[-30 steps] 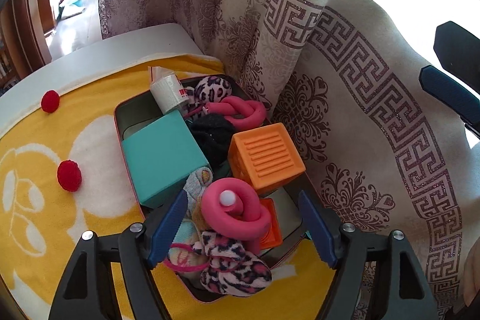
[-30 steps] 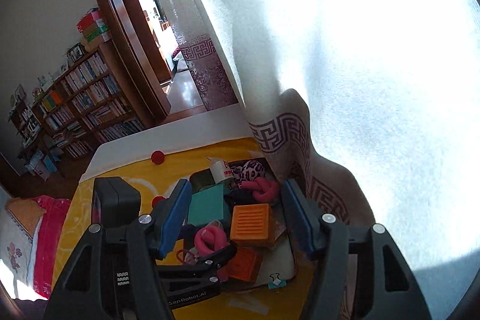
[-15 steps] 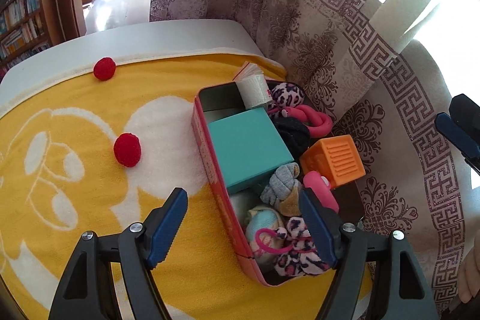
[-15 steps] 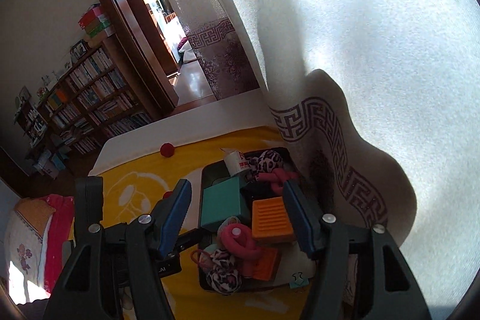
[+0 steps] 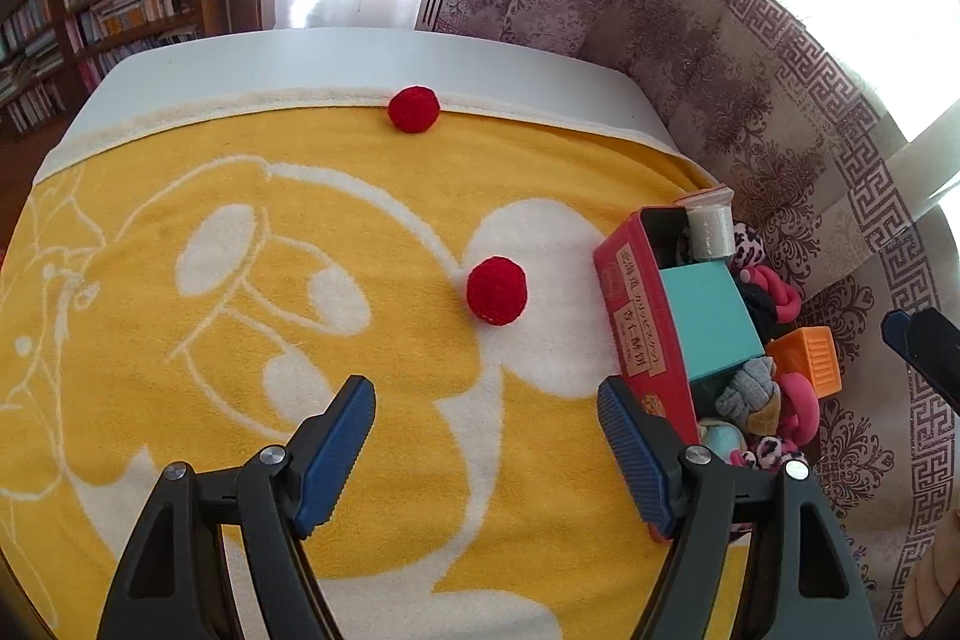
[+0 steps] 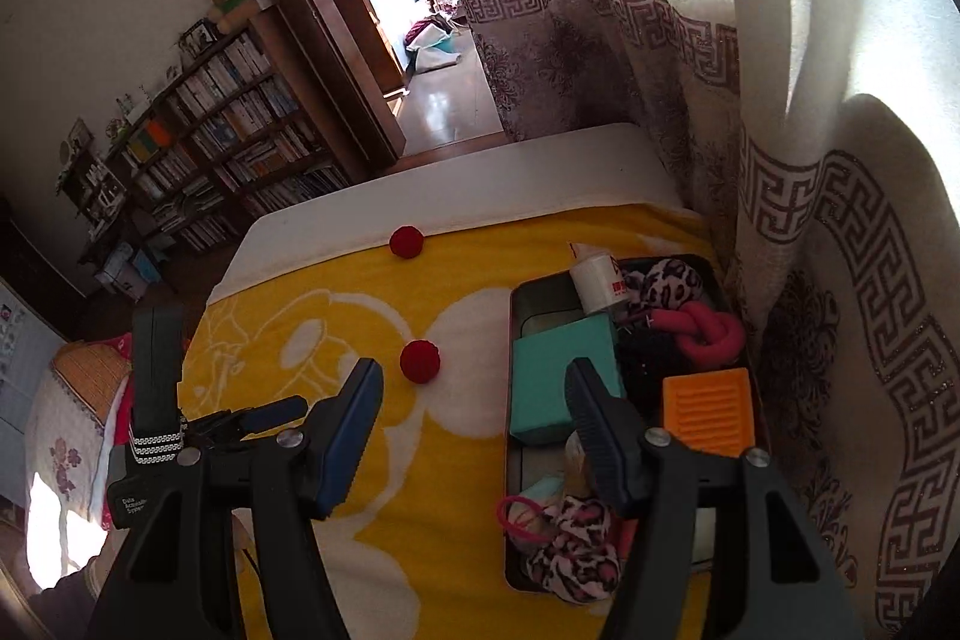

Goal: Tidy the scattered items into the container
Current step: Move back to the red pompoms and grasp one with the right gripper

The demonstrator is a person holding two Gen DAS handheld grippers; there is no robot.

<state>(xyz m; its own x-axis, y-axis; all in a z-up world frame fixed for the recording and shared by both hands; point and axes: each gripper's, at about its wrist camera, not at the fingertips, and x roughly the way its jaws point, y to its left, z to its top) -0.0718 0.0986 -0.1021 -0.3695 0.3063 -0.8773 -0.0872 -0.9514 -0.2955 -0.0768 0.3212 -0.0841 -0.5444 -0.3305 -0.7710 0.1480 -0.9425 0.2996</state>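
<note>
Two red pompom balls lie on the yellow blanket: the near ball [image 5: 497, 291] [image 6: 420, 362] left of the tin, the far ball [image 5: 413, 109] [image 6: 406, 242] at the blanket's far edge. The red tin [image 5: 637, 317] [image 6: 515, 307] at the right holds a teal box [image 5: 708, 316] [image 6: 558, 379], an orange cube [image 6: 710, 409], pink knots, leopard-print fabric and a white cup. My left gripper [image 5: 486, 451] hangs open over the blanket, short of the near ball, with nothing between its fingers. My right gripper [image 6: 474, 427] is open and empty above the tin's left side.
A patterned curtain [image 5: 750, 100] hangs right behind the tin. The white table edge [image 5: 336, 58] runs beyond the blanket. Bookshelves [image 6: 198, 148] and a doorway stand further back. The left gripper's body [image 6: 157, 388] shows at the left of the right wrist view.
My left gripper has swung left from above the tin to over the open blanket, facing the near red ball. My right gripper has come lower and closer to the tin.
</note>
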